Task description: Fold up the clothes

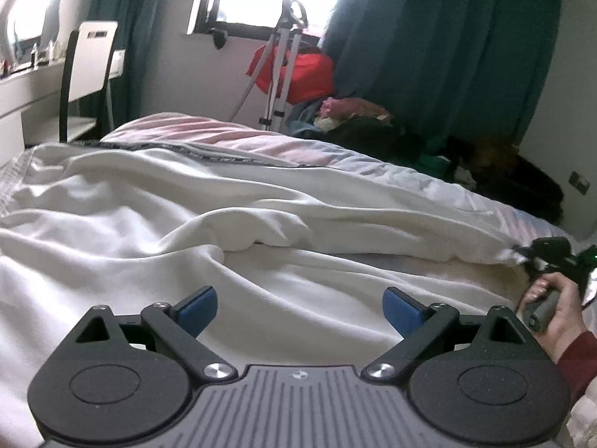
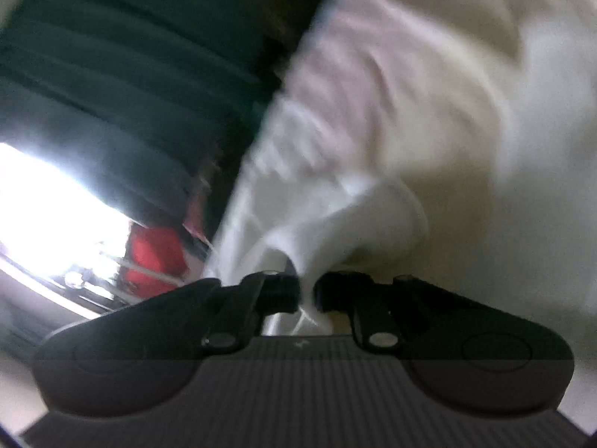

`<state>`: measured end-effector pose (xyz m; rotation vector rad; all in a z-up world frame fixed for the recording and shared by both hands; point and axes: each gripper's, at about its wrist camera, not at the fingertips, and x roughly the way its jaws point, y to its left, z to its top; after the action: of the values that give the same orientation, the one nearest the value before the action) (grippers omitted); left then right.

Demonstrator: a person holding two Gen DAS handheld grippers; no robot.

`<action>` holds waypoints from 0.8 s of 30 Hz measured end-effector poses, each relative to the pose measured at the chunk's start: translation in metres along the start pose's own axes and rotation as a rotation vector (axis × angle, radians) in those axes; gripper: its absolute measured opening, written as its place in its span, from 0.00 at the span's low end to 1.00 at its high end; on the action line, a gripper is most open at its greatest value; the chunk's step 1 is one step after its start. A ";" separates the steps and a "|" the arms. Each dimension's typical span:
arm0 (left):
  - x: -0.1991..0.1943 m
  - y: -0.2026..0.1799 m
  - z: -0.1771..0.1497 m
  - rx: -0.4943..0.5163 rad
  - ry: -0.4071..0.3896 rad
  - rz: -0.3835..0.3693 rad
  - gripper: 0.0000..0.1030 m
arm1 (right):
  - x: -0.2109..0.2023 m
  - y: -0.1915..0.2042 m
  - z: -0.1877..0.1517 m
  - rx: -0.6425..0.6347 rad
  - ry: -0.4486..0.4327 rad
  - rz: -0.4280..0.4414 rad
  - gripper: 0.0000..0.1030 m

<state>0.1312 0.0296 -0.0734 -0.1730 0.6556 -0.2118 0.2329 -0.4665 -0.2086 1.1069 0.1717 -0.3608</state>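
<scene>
**Right gripper pinches the white garment; left gripper open above it**

Now the white garment (image 1: 194,201) lies spread and rumpled across the bed (image 1: 440,175), covering most of the near and middle of it. A dark-trimmed edge of the cloth runs along its far side, with pink-striped bedding showing beyond.

Low and near in its own view, the left gripper (image 1: 299,308) hovers over the garment, its blue pads (image 1: 199,310) set wide apart with nothing between them.

At the right edge of the bed, the right gripper (image 2: 306,296) is clamped on a bunch of the white cloth, which puckers up into a fold just past the closed fingers. The right wrist view is tilted and blurred, so little else reads there. Seen from the left wrist camera, the same gripper sits at the garment's right end, held by a hand (image 1: 556,310) in a dark red sleeve (image 1: 580,362).

Far behind the bed stand a tripod (image 1: 281,59), a red bag (image 1: 309,74) and a heap of mixed clothes (image 1: 358,115) against teal curtains (image 1: 447,44). A chair (image 1: 89,71) stands at far left beside a white desk.
</scene>
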 end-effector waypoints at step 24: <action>-0.011 -0.006 0.007 0.045 -0.042 -0.018 0.94 | -0.049 -0.018 0.026 -0.361 -0.048 -0.364 0.08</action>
<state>0.1260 0.0275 -0.0600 -0.1395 0.6073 -0.2396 0.1797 -0.4874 -0.1971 0.7066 0.3830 -0.6528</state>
